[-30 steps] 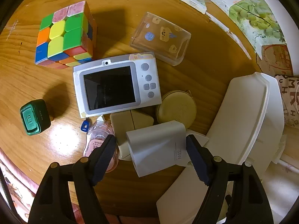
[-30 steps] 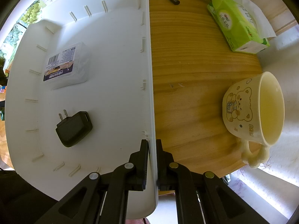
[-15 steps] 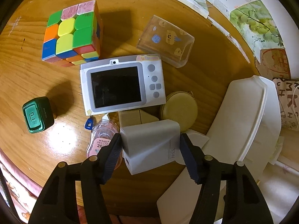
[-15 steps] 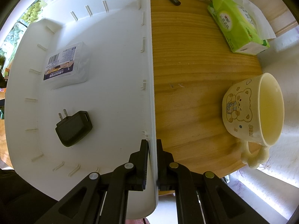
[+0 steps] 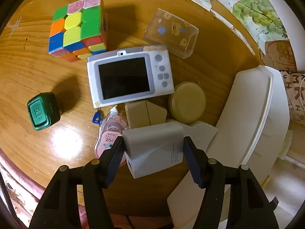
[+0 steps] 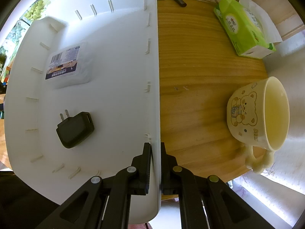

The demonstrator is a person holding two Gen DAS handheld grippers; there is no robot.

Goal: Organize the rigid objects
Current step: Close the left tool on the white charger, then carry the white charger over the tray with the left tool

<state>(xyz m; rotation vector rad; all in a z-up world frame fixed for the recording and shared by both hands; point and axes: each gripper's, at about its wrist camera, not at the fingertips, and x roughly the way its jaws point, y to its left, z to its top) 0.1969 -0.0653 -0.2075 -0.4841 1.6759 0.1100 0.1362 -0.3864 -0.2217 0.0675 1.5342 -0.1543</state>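
The white bin (image 6: 99, 43) is pinched at its near wall by the right gripper (image 6: 156, 164), one pad inside and one outside with the thin plastic clamped between them, presumably so that the container is steadied while things are loaded into it; a black plug adapter (image 6: 75, 129) and a clear labelled box (image 6: 68, 66) already lie on its floor. On the wooden table (image 5: 34, 76), the grey charger block (image 5: 154, 148) is bracketed by the left gripper (image 5: 152, 160), whose jaws are set just wide enough for the block's width, both pads pressed against or almost against its sides; a firm grasp seems to have been made, though lift cannot be judged. The block sits at the near edge of a cluttered heap, just beside the pink correction tape (image 5: 109, 133) and in front of the beige case (image 5: 145, 112) and round beige pouch (image 5: 187, 103), so it is likely taken first as the most reachable piece. The toy camera (image 5: 129, 76), puzzle cube (image 5: 78, 26), green box (image 5: 42, 111) and clear case (image 5: 171, 32) are left waiting farther off
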